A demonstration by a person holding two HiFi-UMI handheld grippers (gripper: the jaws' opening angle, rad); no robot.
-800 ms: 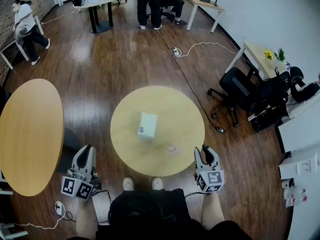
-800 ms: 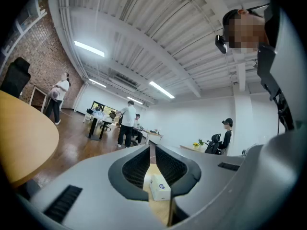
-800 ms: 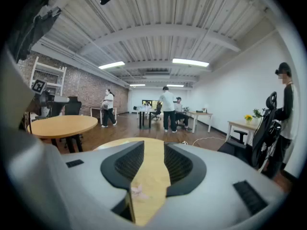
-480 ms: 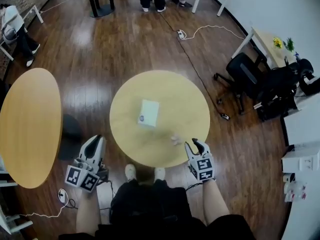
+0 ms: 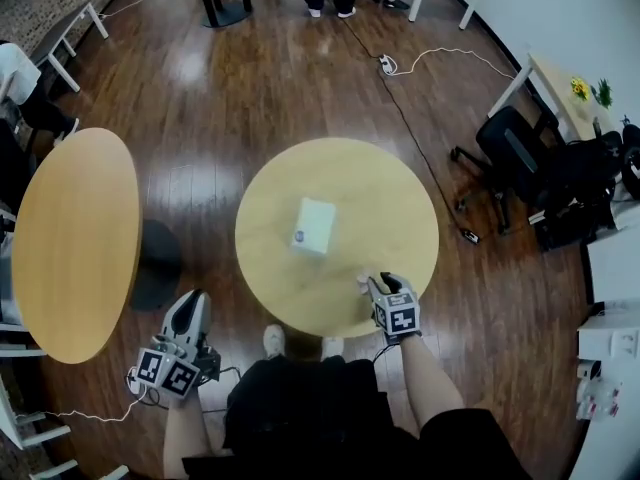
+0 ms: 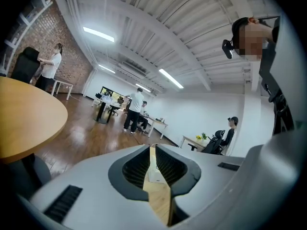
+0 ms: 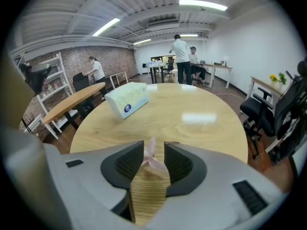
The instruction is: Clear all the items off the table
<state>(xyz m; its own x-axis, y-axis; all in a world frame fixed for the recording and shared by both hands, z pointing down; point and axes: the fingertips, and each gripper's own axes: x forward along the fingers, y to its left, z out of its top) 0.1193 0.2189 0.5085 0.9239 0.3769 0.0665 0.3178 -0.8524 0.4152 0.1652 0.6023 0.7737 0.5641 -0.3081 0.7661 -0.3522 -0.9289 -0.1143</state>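
Swinging in over the round light-wood table's (image 5: 340, 178) near edge, your right gripper (image 5: 378, 284) now seems clamped on the small crumpled pink scrap (image 7: 151, 159), ready to lift; your left gripper (image 5: 190, 303) is closed, empty.

- Our left gripper (image 6: 152, 150) fills the lower half, level, its two dark ribbed jaws drawn close with only a thin slit between the tips and nothing gripped.
- Through the slit we see a strip of light wood (image 6: 160, 202) and a small white object (image 6: 154, 175) on it.
- A wooden table (image 6: 24, 119) juts in at left, before a brick wall (image 6: 43, 37) where a person (image 6: 49, 66) stands.
- Farther off, a standing person in white (image 6: 135, 110) is at some desks, and a seated person in a cap (image 6: 229, 131) is near yellow flowers (image 6: 199, 137).
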